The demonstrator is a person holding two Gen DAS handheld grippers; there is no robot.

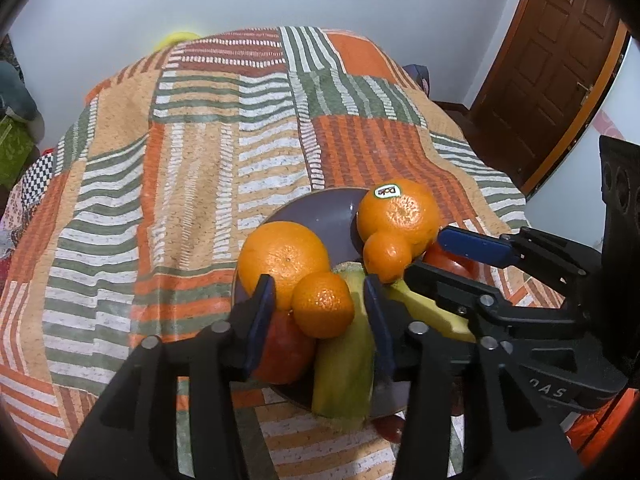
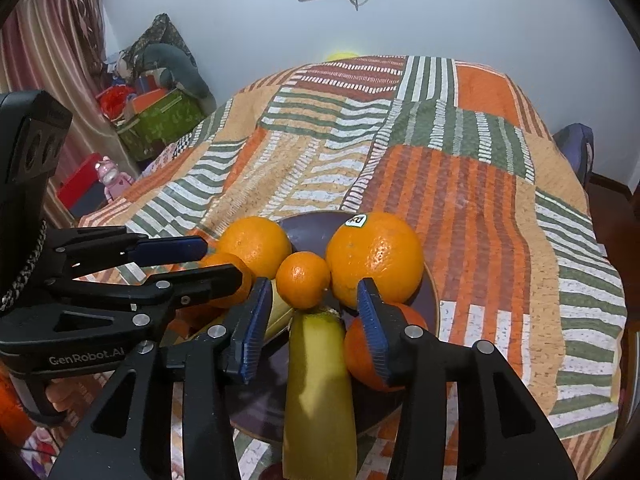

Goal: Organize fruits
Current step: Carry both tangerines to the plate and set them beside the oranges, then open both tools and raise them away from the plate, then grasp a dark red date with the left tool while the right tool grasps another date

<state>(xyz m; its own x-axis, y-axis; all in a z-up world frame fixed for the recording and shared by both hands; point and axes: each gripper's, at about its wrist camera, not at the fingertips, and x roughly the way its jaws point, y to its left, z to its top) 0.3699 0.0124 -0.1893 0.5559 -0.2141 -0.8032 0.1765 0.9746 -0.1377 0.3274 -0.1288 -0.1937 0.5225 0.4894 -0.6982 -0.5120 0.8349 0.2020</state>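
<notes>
Fruit: piled on plate, quilt's 6 o'clock.
Left gripper: I saw fingers apart around small mandarin.
Right gripper: apart over banana.
Handling: banana soft, bruisable; I'd grip mid-length.

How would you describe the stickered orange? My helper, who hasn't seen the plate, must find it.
On the patchwork quilt sits a dark plate piled with fruit. Along its far side are two large oranges; the stickered orange is the right one in the right wrist view, alone bearing a small white label on top.
</notes>
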